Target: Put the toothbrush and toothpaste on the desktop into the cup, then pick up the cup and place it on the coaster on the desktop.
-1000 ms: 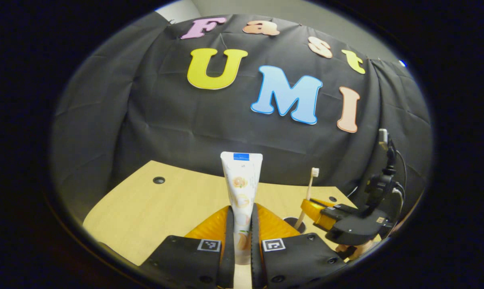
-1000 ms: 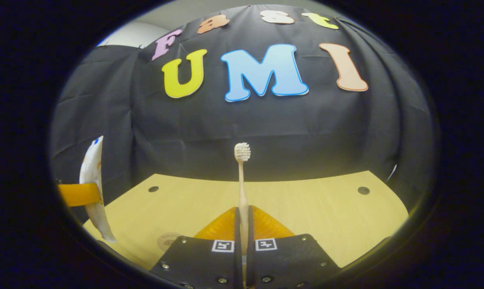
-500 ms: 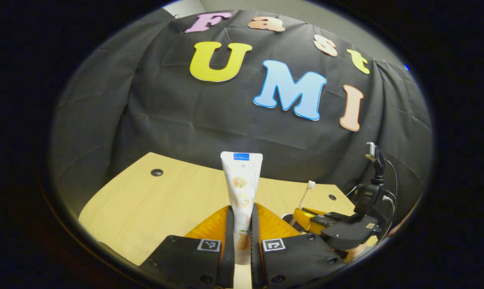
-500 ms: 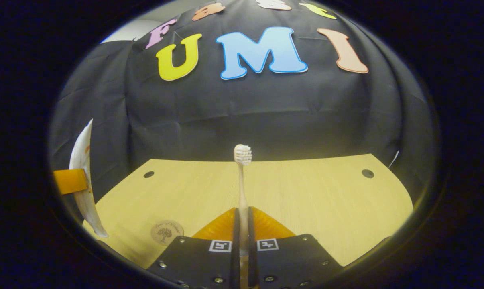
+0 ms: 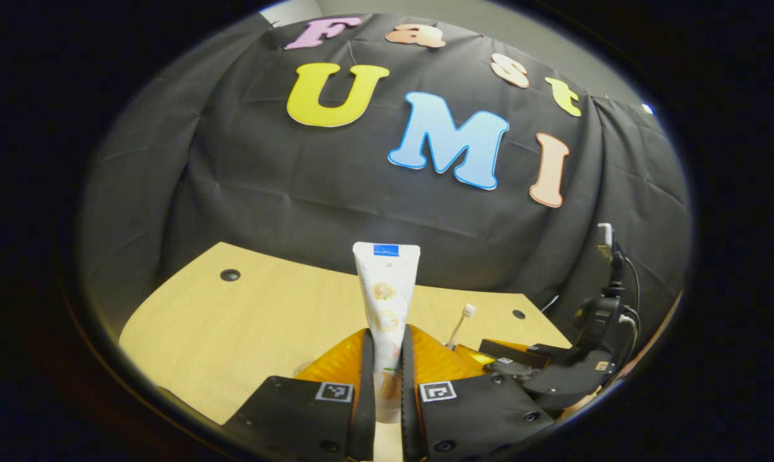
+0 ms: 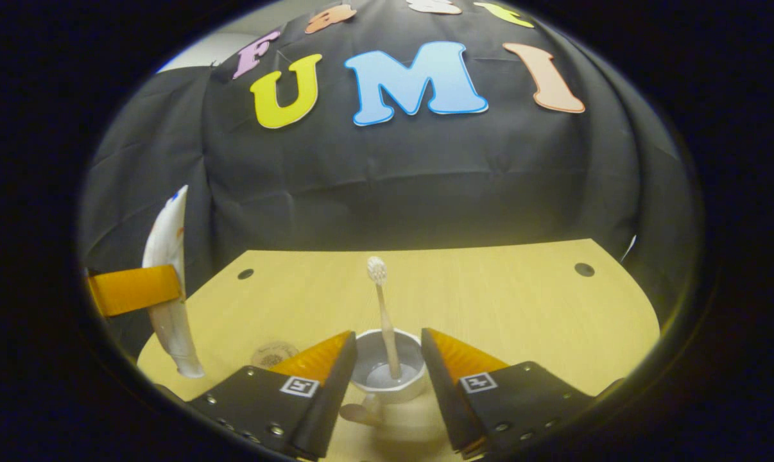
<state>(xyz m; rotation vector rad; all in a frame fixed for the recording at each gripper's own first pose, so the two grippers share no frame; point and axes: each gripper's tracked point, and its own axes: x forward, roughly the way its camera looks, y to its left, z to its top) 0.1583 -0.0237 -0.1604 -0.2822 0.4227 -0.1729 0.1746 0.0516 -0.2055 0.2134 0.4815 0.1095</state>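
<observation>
Toothpaste (image 5: 386, 301), upright in the clenched left claw (image 5: 385, 385), hangs left of the cup (image 6: 387, 375) holding the toothbrush (image 6: 383, 321) between the released right claw (image 6: 387, 369) fingers.

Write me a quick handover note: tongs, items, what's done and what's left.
Right tongs: open, either side of the cup.
Left tongs: shut on the toothpaste, held upright above the desk.
Toothbrush: standing in the cup, head up, free of the fingers.
Coaster: on the desk, left of the cup in the right gripper view.
Done: toothbrush in.
Left: toothpaste into the cup, then cup onto the coaster.
</observation>
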